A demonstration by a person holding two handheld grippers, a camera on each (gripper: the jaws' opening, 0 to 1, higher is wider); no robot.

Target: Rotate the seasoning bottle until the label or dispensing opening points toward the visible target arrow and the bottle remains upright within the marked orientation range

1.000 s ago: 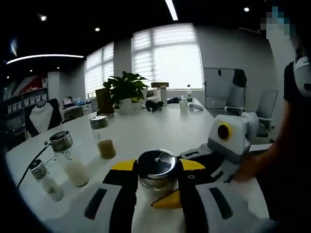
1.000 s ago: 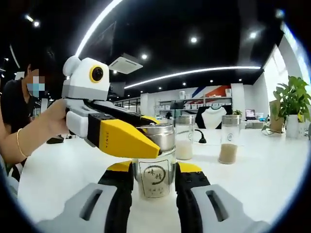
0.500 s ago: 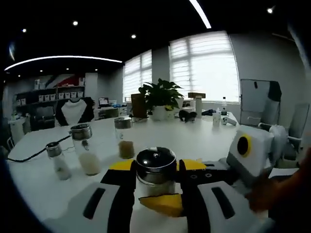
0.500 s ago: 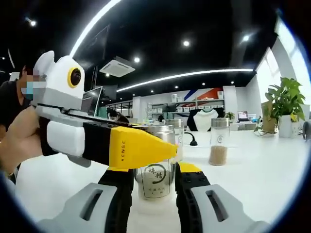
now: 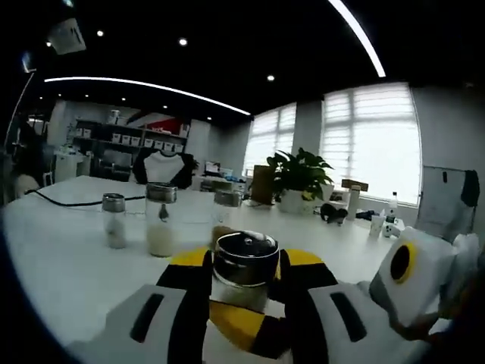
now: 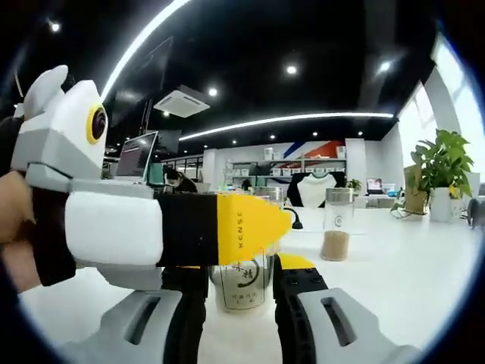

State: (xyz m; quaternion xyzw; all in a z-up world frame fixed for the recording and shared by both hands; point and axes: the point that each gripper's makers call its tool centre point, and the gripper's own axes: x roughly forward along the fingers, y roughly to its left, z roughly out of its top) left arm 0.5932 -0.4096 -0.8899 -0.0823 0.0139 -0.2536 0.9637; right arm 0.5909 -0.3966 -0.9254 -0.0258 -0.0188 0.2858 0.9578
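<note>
The seasoning bottle (image 5: 244, 267), clear glass with a shiny metal lid, stands upright on the white table (image 5: 68, 258). My left gripper (image 5: 242, 254) is shut on it at lid height. In front of the bottle's lower body lies the right gripper's yellow finger (image 5: 236, 320), which comes in from the right. In the right gripper view the bottle (image 6: 241, 279) turns its round printed label toward the camera, and my right gripper (image 6: 240, 267) is shut on the glass body. The left gripper's yellow finger (image 6: 250, 227) crosses from the left and hides the lid.
Behind the bottle stand a small shaker (image 5: 114, 221), a jar of white powder (image 5: 161, 221) and a jar of brown powder (image 6: 336, 226). A potted plant (image 5: 301, 178) stands further back. A black cable (image 5: 53, 199) lies at far left. A person's hand (image 6: 14, 235) holds the left gripper.
The left gripper has swung around the bottle, closer across the right gripper view, and its own background has panned. The label still faces the right gripper's camera. Both grips have held.
</note>
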